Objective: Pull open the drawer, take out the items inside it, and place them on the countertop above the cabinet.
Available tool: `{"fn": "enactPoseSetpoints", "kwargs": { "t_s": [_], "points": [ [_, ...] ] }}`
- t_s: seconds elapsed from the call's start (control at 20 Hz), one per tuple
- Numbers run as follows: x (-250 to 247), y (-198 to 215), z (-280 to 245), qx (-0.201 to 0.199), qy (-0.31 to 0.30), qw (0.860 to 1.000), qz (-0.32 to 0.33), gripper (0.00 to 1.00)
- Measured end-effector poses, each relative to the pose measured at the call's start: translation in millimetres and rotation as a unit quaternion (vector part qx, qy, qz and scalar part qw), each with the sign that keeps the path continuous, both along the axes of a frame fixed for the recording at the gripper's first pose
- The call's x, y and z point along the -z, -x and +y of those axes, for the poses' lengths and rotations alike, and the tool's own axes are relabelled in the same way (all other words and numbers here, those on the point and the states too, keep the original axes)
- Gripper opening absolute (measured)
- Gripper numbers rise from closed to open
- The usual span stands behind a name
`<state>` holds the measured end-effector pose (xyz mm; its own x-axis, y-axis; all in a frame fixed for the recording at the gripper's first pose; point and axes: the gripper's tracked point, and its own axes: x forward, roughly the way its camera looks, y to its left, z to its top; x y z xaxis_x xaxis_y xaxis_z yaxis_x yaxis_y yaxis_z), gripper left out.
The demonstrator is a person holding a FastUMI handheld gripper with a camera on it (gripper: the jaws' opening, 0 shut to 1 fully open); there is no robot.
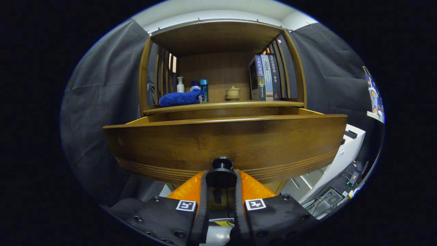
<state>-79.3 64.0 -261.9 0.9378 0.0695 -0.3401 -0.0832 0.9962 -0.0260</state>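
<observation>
The wooden drawer (225,143) stands pulled out from the cabinet, its curved front panel right ahead of me. Its round black knob (222,172) sits between my two orange fingers (186,191), and my gripper (221,179) is shut on the knob. The drawer's inside is hidden behind the front panel. Above it runs the countertop (222,105) of the cabinet, under a wooden shelf frame.
On the countertop lie a blue cloth (181,98), a white pump bottle (180,85), a blue bottle (203,88), a small lidded pot (233,93) and upright books (266,78). A white unit (341,153) and cables (341,191) sit low to the right.
</observation>
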Motion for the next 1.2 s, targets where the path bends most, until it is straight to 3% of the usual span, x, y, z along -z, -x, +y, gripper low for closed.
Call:
{"fn": "enactPoseSetpoints", "kwargs": {
  "t_s": [0.45,0.75,0.95,1.2],
  "points": [
    [5,24,1,0.003,-0.006,1.000,0.014,0.39],
    [2,26,5,0.001,0.003,1.000,0.018,0.52],
    [-17,30,16,-0.021,0.018,1.000,0.004,0.71],
    [-62,24,30,-0.016,-0.030,0.999,-0.028,0.93]
  ]
}}
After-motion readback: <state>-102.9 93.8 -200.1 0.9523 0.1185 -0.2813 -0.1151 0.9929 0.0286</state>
